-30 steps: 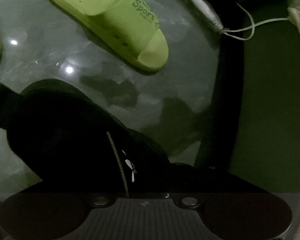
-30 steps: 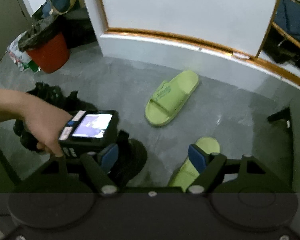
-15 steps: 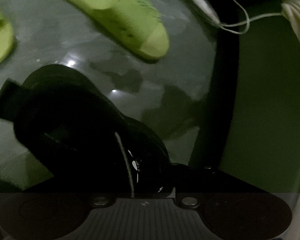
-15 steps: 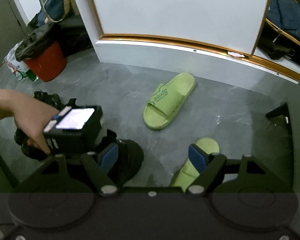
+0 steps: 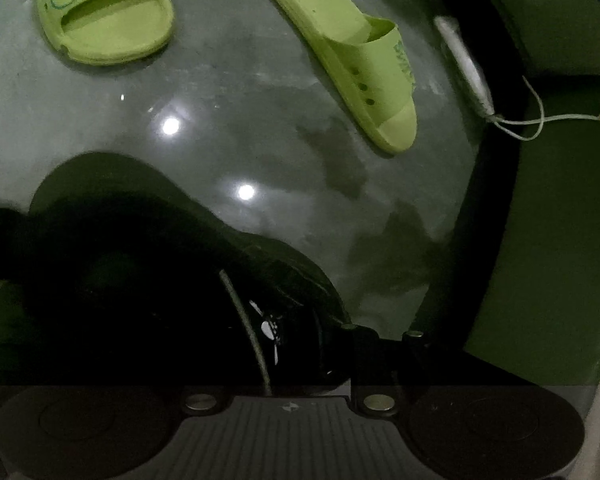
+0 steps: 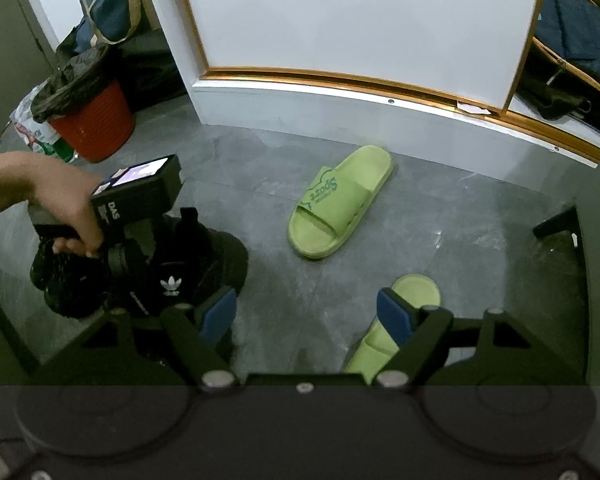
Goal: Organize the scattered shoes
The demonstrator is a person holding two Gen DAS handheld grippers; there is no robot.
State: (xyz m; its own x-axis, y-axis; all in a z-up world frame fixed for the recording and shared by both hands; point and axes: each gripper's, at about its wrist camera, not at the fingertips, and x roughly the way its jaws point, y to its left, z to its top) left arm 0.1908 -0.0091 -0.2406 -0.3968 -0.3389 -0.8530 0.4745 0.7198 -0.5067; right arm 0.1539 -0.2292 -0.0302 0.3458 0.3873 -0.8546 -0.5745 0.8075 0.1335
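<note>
Shoes lie scattered on the grey floor (image 6: 440,208): the black sneaker (image 6: 188,276) at nine o'clock is pinched by the left claw (image 5: 296,344) to be carried, two green slippers (image 6: 340,204) wait, and the right claw (image 6: 306,318) hangs spread, empty.

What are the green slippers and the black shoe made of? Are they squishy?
The lime-green slide slippers look like moulded foam or soft rubber: one smooth matte piece, thick sole, punched holes on the side. Probably squishy, though I can't be sure. The black sneaker looks like knitted fabric with a textured weave and a white printed logo. It's held in the left gripper.
</note>
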